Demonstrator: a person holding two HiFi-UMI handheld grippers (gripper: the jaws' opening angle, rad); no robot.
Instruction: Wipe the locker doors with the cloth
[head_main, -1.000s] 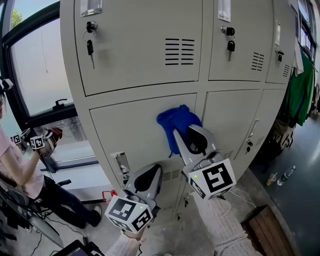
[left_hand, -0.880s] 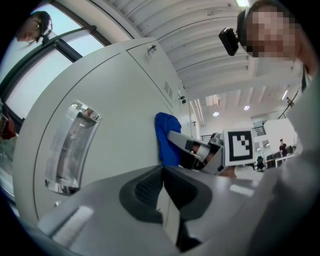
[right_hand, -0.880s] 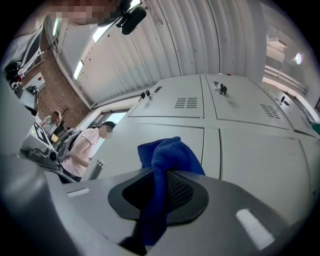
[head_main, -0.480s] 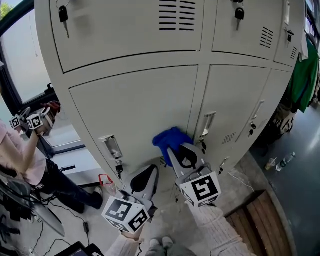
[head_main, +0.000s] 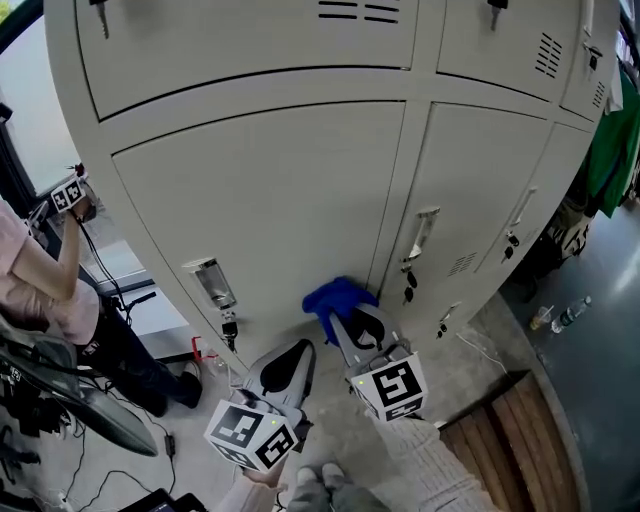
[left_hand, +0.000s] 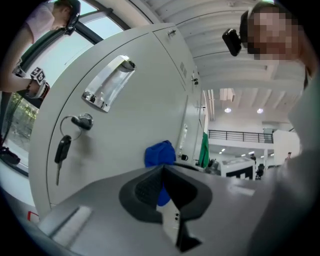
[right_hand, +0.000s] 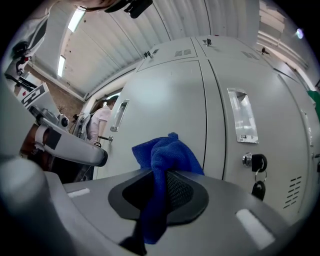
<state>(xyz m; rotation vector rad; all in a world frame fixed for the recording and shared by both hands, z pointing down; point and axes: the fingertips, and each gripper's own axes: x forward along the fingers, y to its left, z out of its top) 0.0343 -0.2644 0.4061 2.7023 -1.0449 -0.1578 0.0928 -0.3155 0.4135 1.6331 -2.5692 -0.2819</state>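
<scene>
Right gripper jaws are clamped on the blue cloth. A bunched end sticks out past the tips and looks pressed to the bottom of the lower locker door, beside the seam with the next door. Left gripper jaws are closed on nothing, off the door. Cloth looks like microfibre: light, soft, floppy. Best gripped across a thick fold or it'll likely pull out. No readable brand or text, only square markers on the gripper cubes.
</scene>
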